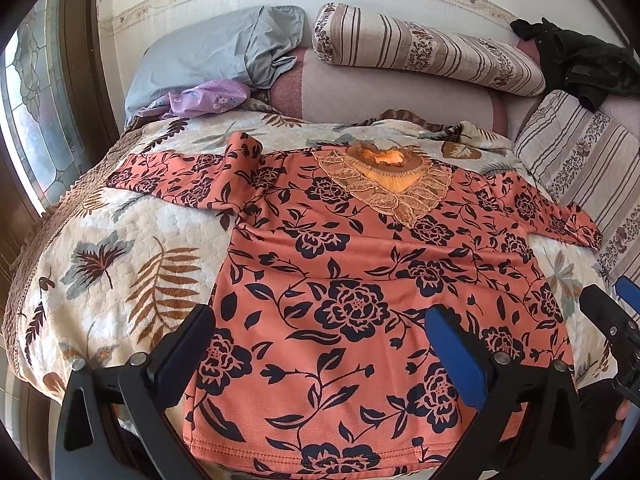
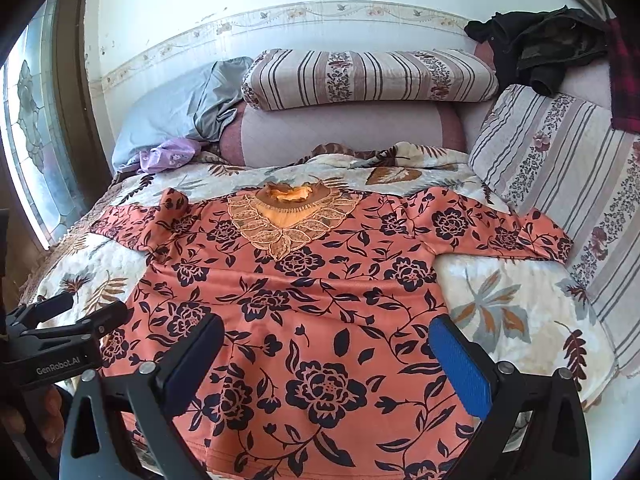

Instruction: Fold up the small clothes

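Observation:
An orange top with dark flowers (image 1: 360, 272) lies spread flat, front up, on a leaf-patterned blanket (image 1: 120, 248); it also shows in the right wrist view (image 2: 320, 312). Its lace collar (image 1: 388, 184) points away and both sleeves are stretched out sideways. My left gripper (image 1: 320, 336) is open and empty above the hem's left part. My right gripper (image 2: 326, 344) is open and empty above the hem's right part. The right gripper shows at the edge of the left wrist view (image 1: 612, 316), and the left gripper at the edge of the right wrist view (image 2: 68, 320).
Striped cushions (image 2: 368, 76) and a grey pillow (image 1: 212, 52) lie at the bed's head. A purple cloth (image 1: 204, 98) sits by the pillow. Dark clothes (image 2: 540, 48) are heaped at back right. A window (image 1: 36, 120) is on the left.

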{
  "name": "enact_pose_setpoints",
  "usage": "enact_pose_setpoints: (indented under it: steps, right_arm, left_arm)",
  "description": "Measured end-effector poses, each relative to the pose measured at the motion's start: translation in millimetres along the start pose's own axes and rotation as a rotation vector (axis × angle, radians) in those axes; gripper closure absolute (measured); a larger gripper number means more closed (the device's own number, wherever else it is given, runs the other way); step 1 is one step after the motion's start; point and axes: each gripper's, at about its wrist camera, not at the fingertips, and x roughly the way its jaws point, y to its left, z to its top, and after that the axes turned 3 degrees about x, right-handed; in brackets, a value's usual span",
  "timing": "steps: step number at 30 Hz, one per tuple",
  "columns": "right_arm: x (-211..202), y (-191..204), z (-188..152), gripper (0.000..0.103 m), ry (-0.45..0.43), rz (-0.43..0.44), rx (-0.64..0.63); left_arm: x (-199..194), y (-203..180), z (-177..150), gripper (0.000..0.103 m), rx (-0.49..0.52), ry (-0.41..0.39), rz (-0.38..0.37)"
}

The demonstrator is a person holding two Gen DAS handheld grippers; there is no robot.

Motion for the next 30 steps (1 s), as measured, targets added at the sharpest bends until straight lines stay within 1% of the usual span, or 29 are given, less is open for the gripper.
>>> enact_pose_setpoints:
  steps: [21,30]
  right_arm:
    - [1.3,6.4,2.8,0.000,-0.011,0.004,-0.012]
    - [4.0,7.3,1.6,0.000,0.001,0.005,-0.012]
  left_arm:
    - [3.3,2.1,-3.3,0.000,-0.007,0.001,-0.010]
    - [4.5,4.1,-4.4,0.000,-0.009,0.002,-0.011]
